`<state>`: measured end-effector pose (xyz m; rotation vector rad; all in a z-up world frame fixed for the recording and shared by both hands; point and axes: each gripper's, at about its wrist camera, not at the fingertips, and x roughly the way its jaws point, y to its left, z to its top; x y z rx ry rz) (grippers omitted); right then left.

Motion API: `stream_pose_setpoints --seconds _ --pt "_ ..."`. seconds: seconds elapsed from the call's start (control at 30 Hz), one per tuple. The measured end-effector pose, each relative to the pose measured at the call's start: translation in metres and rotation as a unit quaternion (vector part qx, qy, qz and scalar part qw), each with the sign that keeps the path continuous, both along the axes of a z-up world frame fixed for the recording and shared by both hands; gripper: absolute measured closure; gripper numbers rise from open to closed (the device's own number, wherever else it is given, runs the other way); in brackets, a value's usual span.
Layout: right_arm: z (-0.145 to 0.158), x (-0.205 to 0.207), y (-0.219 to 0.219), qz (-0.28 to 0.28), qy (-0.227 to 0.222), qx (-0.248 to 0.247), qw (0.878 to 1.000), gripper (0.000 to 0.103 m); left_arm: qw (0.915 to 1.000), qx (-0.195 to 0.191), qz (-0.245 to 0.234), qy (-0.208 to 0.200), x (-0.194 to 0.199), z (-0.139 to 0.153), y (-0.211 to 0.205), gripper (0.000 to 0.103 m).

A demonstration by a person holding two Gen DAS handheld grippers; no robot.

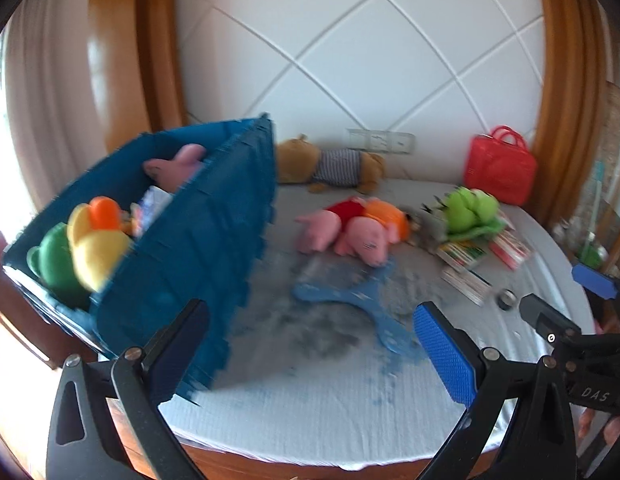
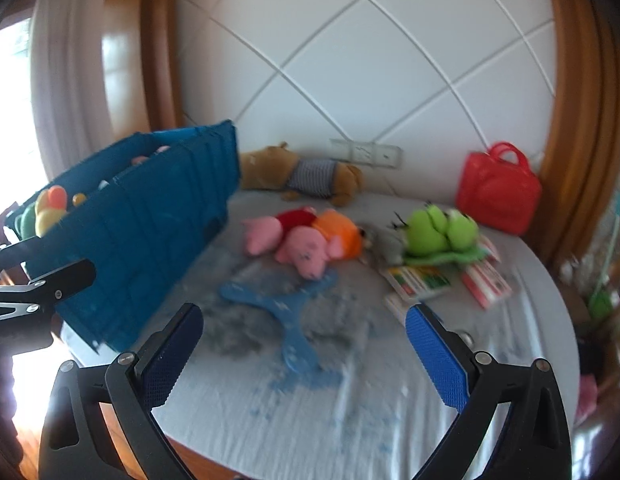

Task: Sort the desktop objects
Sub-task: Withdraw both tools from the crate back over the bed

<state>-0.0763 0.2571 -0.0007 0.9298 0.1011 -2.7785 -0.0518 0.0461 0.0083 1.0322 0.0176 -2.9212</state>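
Note:
A blue crate (image 1: 182, 240) stands at the table's left edge, holding a yellow-orange plush (image 1: 96, 240), a green plush (image 1: 50, 260) and a pink plush (image 1: 174, 166). It also shows in the right wrist view (image 2: 146, 232). Two pink pig plushes (image 1: 349, 228) (image 2: 294, 240) lie mid-table beside a green frog plush (image 1: 467, 210) (image 2: 437, 232) and card packs (image 1: 465, 256) (image 2: 421, 280). My left gripper (image 1: 310, 352) is open and empty, low over the front of the table beside the crate. My right gripper (image 2: 306, 356) is open and empty over the front of the table.
A brown bear plush (image 1: 329, 164) (image 2: 302, 174) lies at the back by the wall. A red bag (image 1: 499, 168) (image 2: 497, 188) stands back right. A small metal object (image 1: 505, 300) lies right of the cards. The cloth (image 1: 310, 420) has a blue print.

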Motion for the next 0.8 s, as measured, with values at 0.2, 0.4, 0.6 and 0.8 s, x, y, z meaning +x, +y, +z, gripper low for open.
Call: stream_pose_setpoints --seconds 0.2,0.4,0.6,0.8 --pt "0.004 0.037 0.021 -0.045 0.0 -0.005 0.999 0.0 0.9998 0.006 -0.021 -0.003 0.023 -0.002 0.011 0.0" --pt "0.003 0.065 0.015 -0.053 -0.005 -0.008 0.999 0.0 1.0 0.006 -0.002 -0.002 0.05 -0.006 -0.005 0.0" --pt "-0.004 0.084 -0.002 -0.056 -0.012 0.0 0.998 0.0 1.0 -0.001 -0.001 -0.009 0.069 -0.009 -0.019 0.0" --pt "-0.012 0.094 -0.013 -0.055 -0.02 0.011 0.998 0.0 0.9999 0.006 -0.001 -0.014 0.08 -0.014 -0.027 0.0"
